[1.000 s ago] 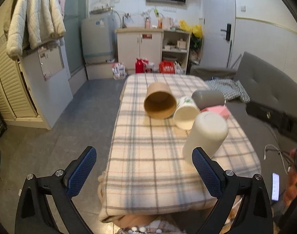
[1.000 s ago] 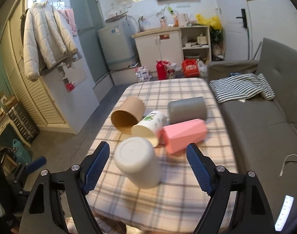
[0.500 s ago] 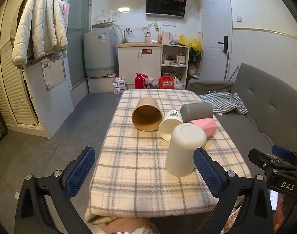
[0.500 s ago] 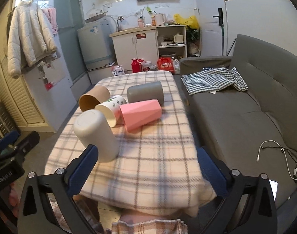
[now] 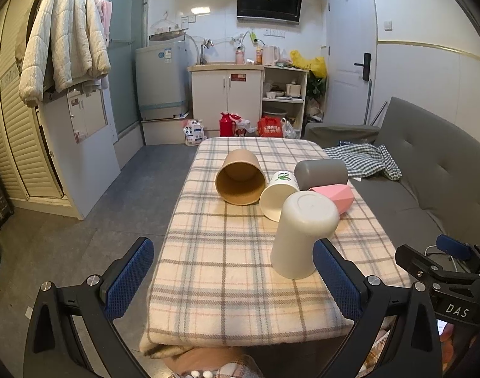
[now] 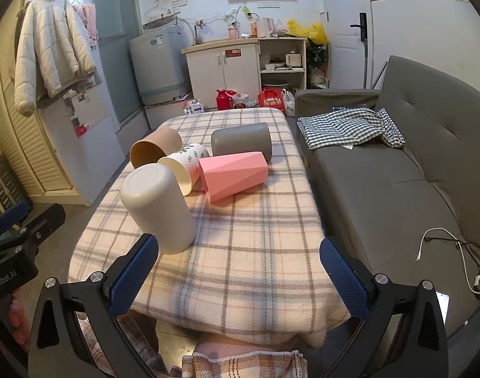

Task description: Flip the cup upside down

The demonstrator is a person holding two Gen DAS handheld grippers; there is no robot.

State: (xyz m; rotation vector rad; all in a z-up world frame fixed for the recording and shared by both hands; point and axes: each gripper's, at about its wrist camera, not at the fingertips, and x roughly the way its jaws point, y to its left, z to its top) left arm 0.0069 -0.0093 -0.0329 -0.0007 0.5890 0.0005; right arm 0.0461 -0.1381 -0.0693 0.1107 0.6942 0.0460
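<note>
A cream cup [image 5: 303, 233] stands upside down on the plaid-covered table [image 5: 227, 271], base up; it also shows in the right wrist view [image 6: 158, 208]. Behind it lie on their sides a brown paper cup [image 5: 240, 178], a white leaf-print cup [image 5: 279, 193], a pink faceted cup [image 6: 233, 176] and a grey cup [image 6: 241, 141]. My left gripper [image 5: 233, 280] is open and empty at the table's near edge. My right gripper [image 6: 240, 274] is open and empty, back from the cream cup.
A grey sofa [image 6: 413, 170] with a checked cloth [image 6: 350, 126] runs along the table's right side. A white cable [image 6: 444, 252] lies on the sofa seat. Cabinets and a washing machine [image 5: 162, 78] stand at the far wall. Floor lies left of the table.
Both grippers have pulled back from the table and away from the cream cup, which stays standing upside down. The right gripper has swung to the right.
</note>
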